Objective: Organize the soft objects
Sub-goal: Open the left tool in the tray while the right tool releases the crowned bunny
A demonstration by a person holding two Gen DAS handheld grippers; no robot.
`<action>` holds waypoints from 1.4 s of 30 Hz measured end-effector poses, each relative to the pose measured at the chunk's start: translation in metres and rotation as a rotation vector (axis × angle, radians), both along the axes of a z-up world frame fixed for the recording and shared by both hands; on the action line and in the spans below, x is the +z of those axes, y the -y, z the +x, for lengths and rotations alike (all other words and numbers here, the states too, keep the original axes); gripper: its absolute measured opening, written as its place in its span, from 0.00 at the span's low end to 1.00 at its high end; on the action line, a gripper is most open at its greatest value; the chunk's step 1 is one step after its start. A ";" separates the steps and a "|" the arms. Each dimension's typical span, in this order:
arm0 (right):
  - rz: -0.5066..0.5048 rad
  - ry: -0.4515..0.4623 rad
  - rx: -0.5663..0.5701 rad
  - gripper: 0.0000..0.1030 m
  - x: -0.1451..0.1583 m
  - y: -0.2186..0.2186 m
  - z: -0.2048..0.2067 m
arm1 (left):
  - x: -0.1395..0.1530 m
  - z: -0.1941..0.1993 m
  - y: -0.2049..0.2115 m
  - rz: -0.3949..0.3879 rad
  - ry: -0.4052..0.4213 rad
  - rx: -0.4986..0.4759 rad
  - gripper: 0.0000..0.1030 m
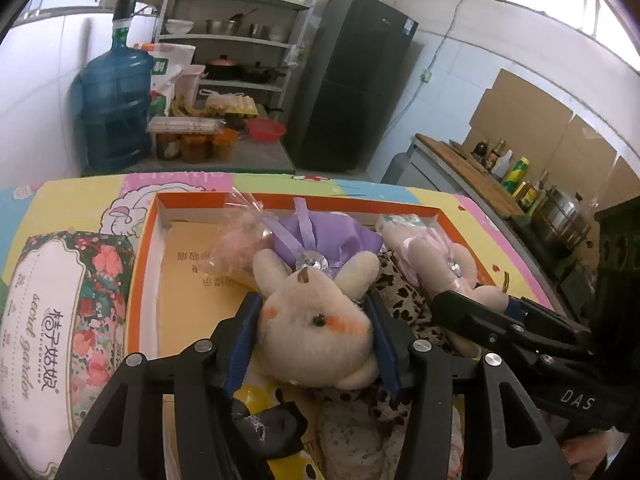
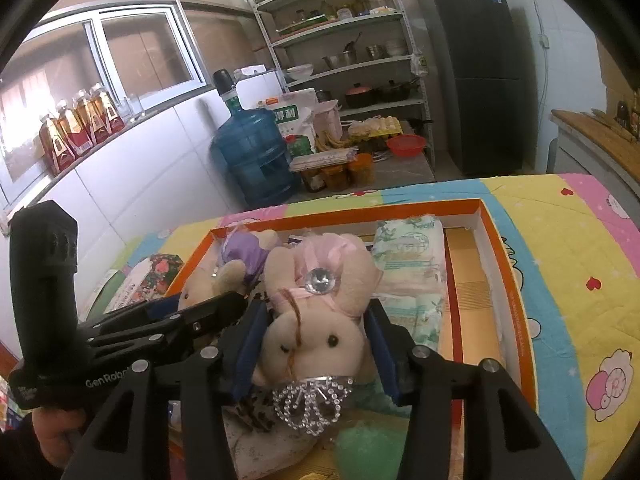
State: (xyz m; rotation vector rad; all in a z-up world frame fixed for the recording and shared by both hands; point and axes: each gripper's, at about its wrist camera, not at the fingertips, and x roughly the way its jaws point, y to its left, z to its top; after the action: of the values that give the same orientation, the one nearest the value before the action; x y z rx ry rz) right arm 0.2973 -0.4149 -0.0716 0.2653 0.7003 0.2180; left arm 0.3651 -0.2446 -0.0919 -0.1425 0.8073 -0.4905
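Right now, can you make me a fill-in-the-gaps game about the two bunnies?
1. The left gripper is shut on the bunny in the ____ dress.
2. The right gripper is shut on the bunny in the ____ dress.
3. Both bunnies are above the box with the ____ rim.
4. The sparkly crown belongs to the bunny in the ____ gripper.

Missing words: purple; pink; orange; right

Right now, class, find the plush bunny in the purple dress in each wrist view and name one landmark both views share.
Left wrist view: the purple-dress bunny fills the lower centre, its head clamped between the left gripper fingers, over the orange box.
Right wrist view: it lies upper left of centre inside the box, beyond the left gripper, partly hidden.
Shared landmark: the blue water jug on the floor.
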 end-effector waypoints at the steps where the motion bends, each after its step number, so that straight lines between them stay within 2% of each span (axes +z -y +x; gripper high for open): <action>1: 0.000 0.001 0.001 0.49 0.000 0.000 0.001 | 0.000 0.000 0.000 -0.001 0.000 0.000 0.53; 10: 0.008 0.017 -0.006 0.50 0.004 0.003 -0.003 | 0.004 -0.004 -0.001 0.012 0.022 -0.003 0.59; 11: 0.010 0.021 -0.007 0.51 0.004 0.004 -0.004 | 0.004 -0.005 -0.002 0.012 0.027 -0.002 0.59; 14: 0.015 0.039 -0.023 0.63 0.007 0.008 -0.008 | 0.010 -0.011 -0.003 0.007 0.048 0.004 0.60; 15: 0.015 0.044 -0.028 0.63 0.008 0.009 -0.009 | 0.012 -0.013 -0.004 0.003 0.057 0.008 0.60; 29: 0.038 0.088 -0.040 0.63 0.021 0.010 -0.024 | 0.037 -0.037 -0.015 -0.008 0.133 0.022 0.60; 42: -0.001 0.132 -0.052 0.63 0.042 -0.009 -0.054 | 0.053 -0.072 -0.037 -0.006 0.182 0.044 0.60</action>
State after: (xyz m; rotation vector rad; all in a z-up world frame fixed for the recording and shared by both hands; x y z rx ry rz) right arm 0.2432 -0.4064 -0.0296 0.2659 0.5625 0.1838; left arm 0.2934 -0.2075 -0.0384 -0.1194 0.6232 -0.4573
